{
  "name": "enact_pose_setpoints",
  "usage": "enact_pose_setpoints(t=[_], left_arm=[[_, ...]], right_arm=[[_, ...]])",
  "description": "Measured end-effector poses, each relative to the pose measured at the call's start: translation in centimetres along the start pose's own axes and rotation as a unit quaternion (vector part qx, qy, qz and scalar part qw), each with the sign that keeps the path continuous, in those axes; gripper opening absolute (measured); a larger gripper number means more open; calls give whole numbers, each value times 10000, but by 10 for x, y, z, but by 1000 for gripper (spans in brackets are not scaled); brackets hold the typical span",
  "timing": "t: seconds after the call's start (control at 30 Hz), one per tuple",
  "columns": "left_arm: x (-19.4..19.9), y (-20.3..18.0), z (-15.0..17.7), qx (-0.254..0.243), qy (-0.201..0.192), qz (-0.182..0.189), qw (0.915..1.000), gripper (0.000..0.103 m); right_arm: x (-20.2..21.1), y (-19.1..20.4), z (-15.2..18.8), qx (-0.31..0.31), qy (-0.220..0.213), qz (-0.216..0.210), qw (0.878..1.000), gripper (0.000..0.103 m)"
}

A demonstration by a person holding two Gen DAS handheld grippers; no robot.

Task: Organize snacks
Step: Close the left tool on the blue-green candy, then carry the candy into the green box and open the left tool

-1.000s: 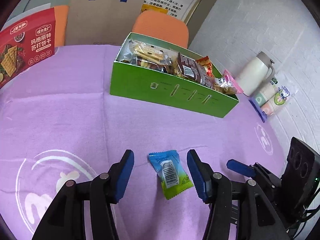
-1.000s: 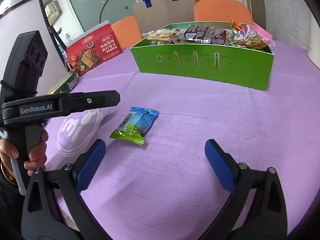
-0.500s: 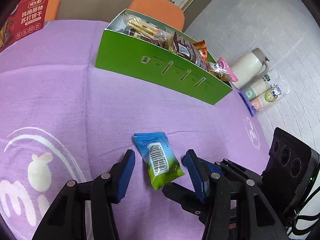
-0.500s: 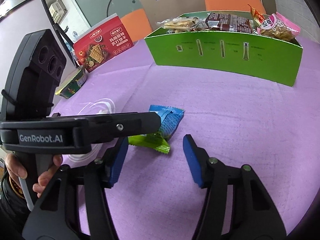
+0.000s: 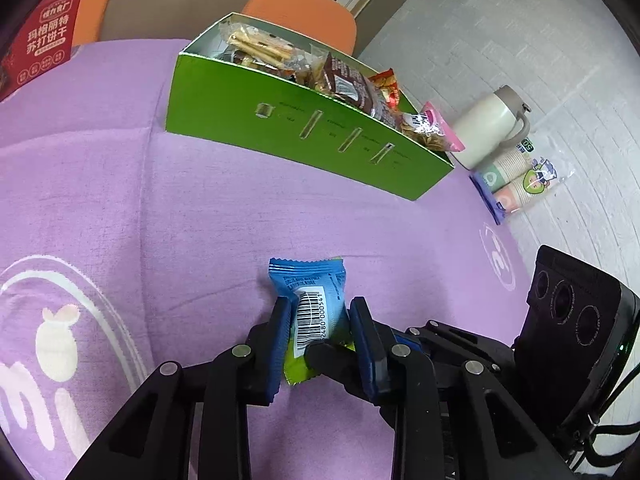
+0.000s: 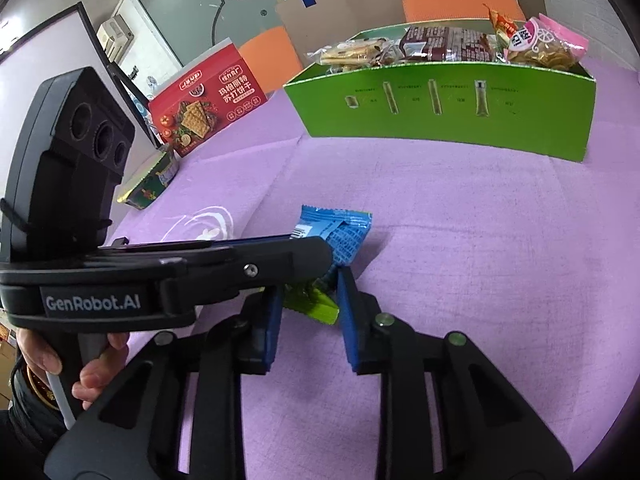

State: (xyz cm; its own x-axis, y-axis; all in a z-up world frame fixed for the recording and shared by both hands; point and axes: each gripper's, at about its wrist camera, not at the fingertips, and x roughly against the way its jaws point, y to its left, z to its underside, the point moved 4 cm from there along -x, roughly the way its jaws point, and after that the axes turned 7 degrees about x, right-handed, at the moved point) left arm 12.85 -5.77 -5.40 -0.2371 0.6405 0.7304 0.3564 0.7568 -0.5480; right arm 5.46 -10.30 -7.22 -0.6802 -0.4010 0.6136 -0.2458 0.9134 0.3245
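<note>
A blue and green snack packet lies on the purple tablecloth. In the left wrist view my left gripper has its jaws closing, and the blue pads press on the packet's sides at the barcode. My right gripper is also closing, and its pads touch the packet's green crimped end. The left gripper crosses the right wrist view just above that end. The green snack box stands open beyond, holding several snack bags.
A red cracker box and a small green tin sit at the table's left. A cream flask and wrapped paper cups stand right of the green box. A hand holds the left gripper's handle.
Both grippers' jaws have narrowed from wide apart to touching the packet. The left gripper moved forward and down over it, and the right gripper came up to its green end.
</note>
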Motion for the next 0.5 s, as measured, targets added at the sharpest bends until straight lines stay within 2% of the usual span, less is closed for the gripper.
enact_pose_setpoints(t=[0.2,0.3,0.5], left_arm=[[24,-27,-19,-339,-330,41,9989,30],[36,-41,-38,-465,-553,84,9973,30],[46,-60,-85,-608,-841,130,9945,30]], right_arm=[[26,-3,-34,13,-529,-155,9985,28],[35,-8,-57,26,-757,-213,9969,28],[34,-20,-103,229,-1045,-57,9942,28]])
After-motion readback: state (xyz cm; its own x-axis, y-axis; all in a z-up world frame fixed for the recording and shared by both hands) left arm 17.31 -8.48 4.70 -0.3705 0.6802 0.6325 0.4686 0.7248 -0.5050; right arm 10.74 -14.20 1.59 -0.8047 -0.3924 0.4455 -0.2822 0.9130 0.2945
